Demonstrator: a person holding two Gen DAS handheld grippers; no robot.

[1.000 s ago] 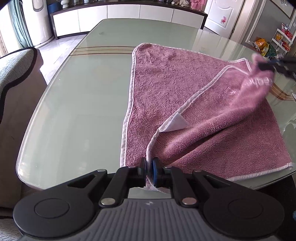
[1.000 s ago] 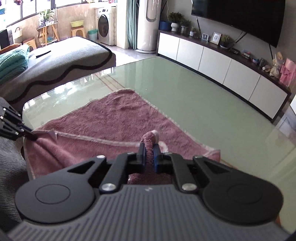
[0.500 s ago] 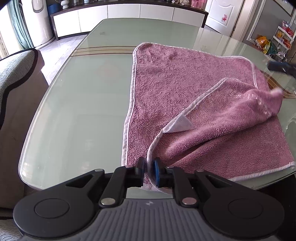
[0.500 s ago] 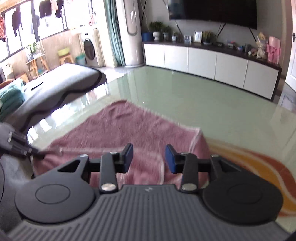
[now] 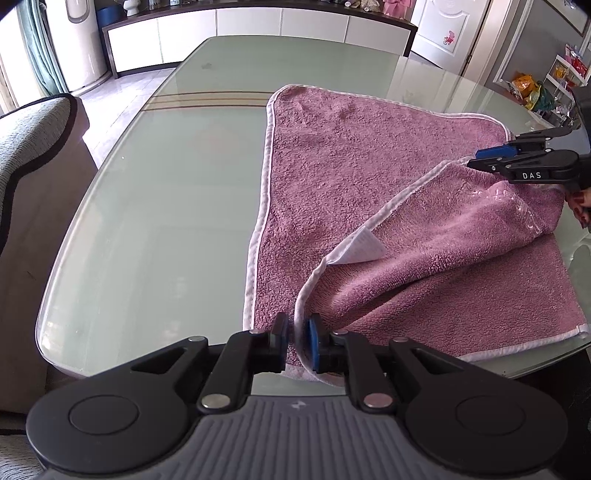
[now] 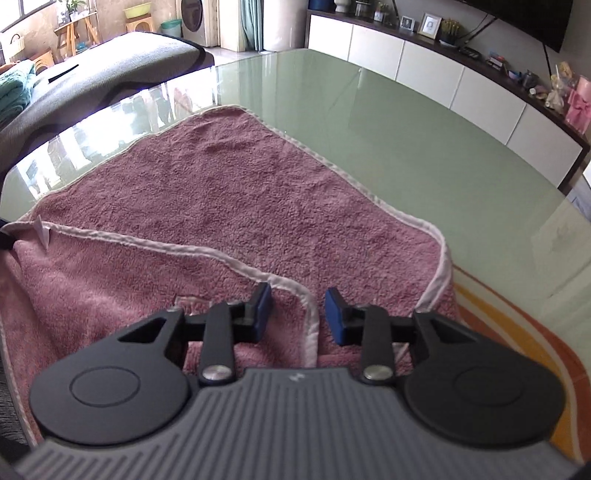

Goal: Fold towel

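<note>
A pink towel with a white hem lies on the green glass table, its near part folded over as a loose flap. My left gripper is shut on the flap's near corner, just below the white label. In the right wrist view the towel fills the foreground. My right gripper hovers over the flap's other corner. Its jaws are closing, the white hem runs between them, and the pads do not press on it. The left wrist view shows that same right gripper at the far right.
A grey sofa stands left of the table and a long white cabinet runs behind it. Bare glass stretches beyond the towel. Orange and yellow stripes mark the table's right end. A hand holds the right gripper.
My right gripper let go of the raised towel corner, opened, and came down over the flap's hem with narrower jaws. The flap dropped onto the towel. The left gripper kept still.
</note>
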